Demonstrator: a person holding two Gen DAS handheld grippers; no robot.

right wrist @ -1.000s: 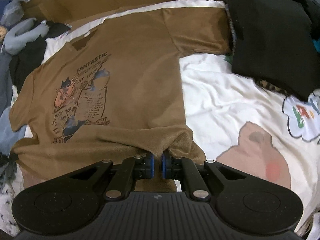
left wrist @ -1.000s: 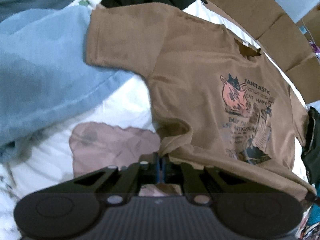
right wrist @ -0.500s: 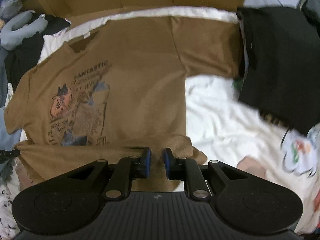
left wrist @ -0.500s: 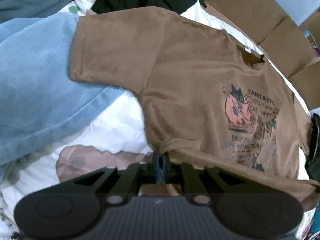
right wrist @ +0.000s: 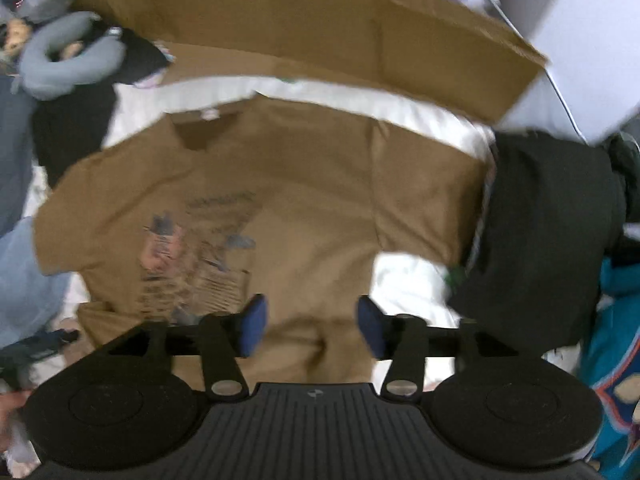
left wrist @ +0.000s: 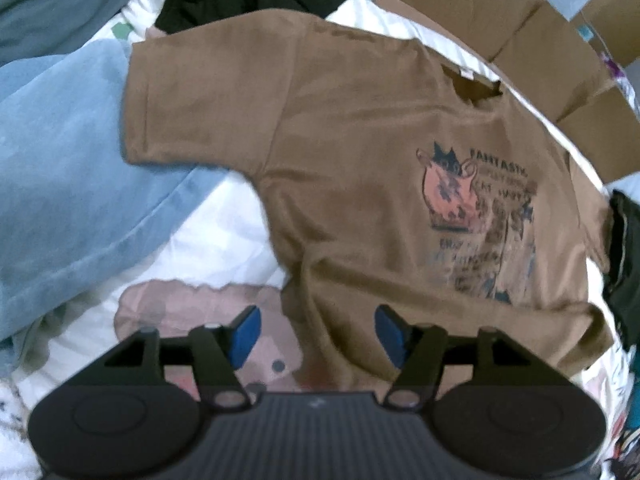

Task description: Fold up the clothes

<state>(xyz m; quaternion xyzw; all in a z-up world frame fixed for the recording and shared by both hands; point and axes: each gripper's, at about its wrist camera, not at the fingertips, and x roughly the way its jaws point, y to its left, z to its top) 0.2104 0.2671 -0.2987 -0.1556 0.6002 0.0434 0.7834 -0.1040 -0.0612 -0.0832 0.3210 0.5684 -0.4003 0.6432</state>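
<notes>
Seeing brown cat-print T-shirt (left wrist: pixel 360 184) spread print-up on white cartoon bedsheet (left wrist: pixel 224 232), sleeves out. My left gripper (left wrist: pixel 316 330) and right gripper (right wrist: pixel 310 326) both gape, empty, over hem. I'd pinch matching edges, fold evenly. Black garment (right wrist: pixel 540 232) touches sleeve.

Printed text on the brown T-shirt

In the left wrist view the brown T-shirt (left wrist: pixel 360 152) carries a chest print (left wrist: pixel 476 220) of a cat beside a pinkish jug; its top line reads roughly "FANTASTIC", and the lines beneath it are too blurred to read. In the right wrist view the same print (right wrist: pixel 200 248) is smeared by motion and illegible.
</notes>
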